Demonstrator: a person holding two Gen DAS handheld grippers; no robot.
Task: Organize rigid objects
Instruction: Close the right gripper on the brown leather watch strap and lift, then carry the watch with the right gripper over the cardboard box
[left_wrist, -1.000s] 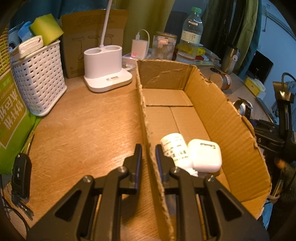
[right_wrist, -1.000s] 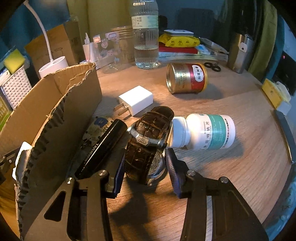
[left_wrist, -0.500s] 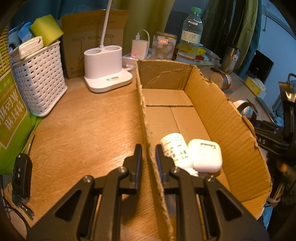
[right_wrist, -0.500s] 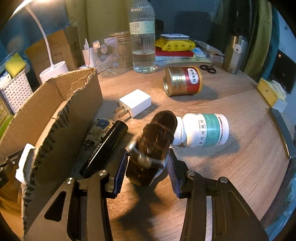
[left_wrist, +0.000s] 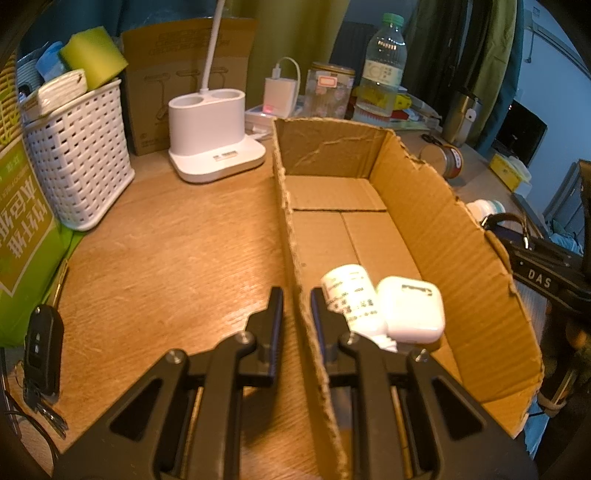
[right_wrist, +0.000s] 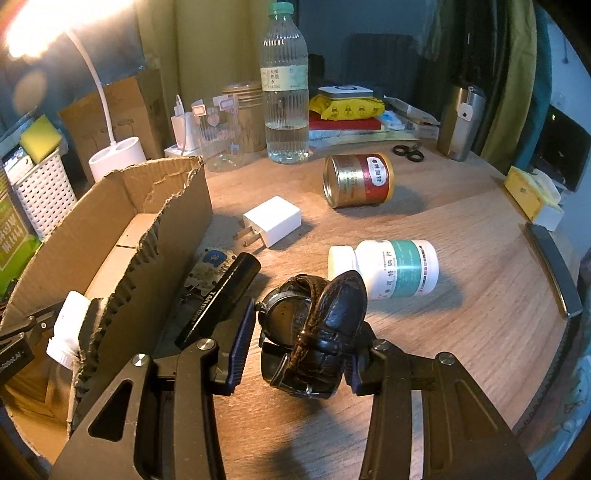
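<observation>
Left gripper (left_wrist: 296, 314) is clamped on the near-left wall of the cardboard box (left_wrist: 436, 221), one finger outside, one inside. Inside the box at the near end: a white bottle (left_wrist: 351, 299) lying down, its cap end hidden behind the inner finger, touching a white earbud case (left_wrist: 412, 308) on its right. Far half of the box floor is bare.

Right gripper (right_wrist: 301, 339) grips a dark leather-strap watch (right_wrist: 314, 332), lifted off the table (right_wrist: 461, 332); the dial faces left and is hard to read, and the buckle end is cut off by the fingers. Just right of the box on the table: a black marker (right_wrist: 221, 299) lying over a small patterned item, mostly hidden. Farther out: a white charger plug (right_wrist: 275, 220), a teal-label pill bottle (right_wrist: 388, 267) partly behind the strap, and a gold-red tin (right_wrist: 356, 181) on its side. In the left view the right gripper shows only as a dark shape past the box's right wall.
</observation>
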